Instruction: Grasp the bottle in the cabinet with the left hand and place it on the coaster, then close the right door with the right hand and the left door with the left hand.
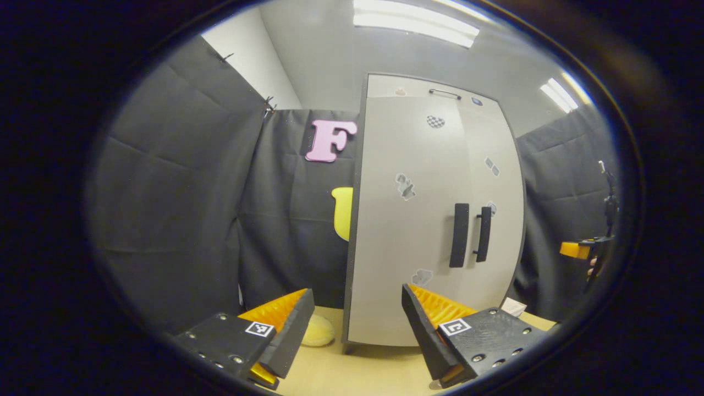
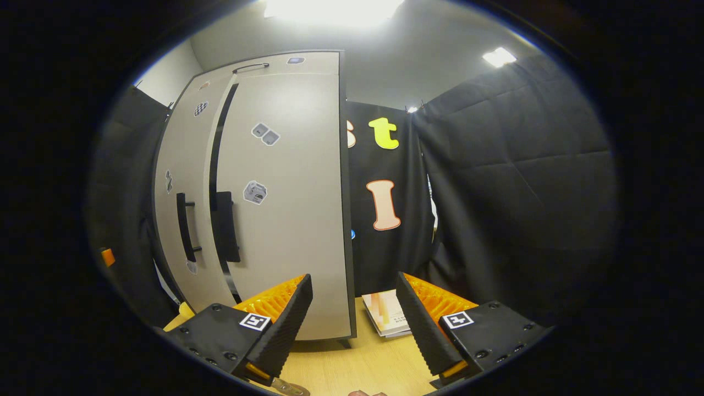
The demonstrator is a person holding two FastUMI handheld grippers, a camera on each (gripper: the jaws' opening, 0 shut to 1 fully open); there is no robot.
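A tall pale grey cabinet (image 1: pixel 418 220) stands on the wooden table, both doors swung to, with two black vertical handles (image 1: pixel 459 235) side by side. In the right gripper view the cabinet (image 2: pixel 286 209) shows a narrow dark gap between its doors beside the handles (image 2: pixel 226 225). A pale yellow round pad (image 1: pixel 318 330) lies on the table by the cabinet's left foot. My left gripper (image 1: pixel 356 290) is open a short way in front of the cabinet, holding nothing. My right gripper (image 2: pixel 353 276) is open too, near the cabinet's right corner.
The light wooden table (image 1: pixel 357 371) runs under the cabinet. A thin booklet (image 2: pixel 388 313) lies to the right of the cabinet. Black cloth walls close in on both sides. The right gripper's body (image 1: pixel 575 250), held by a hand, shows at the far right.
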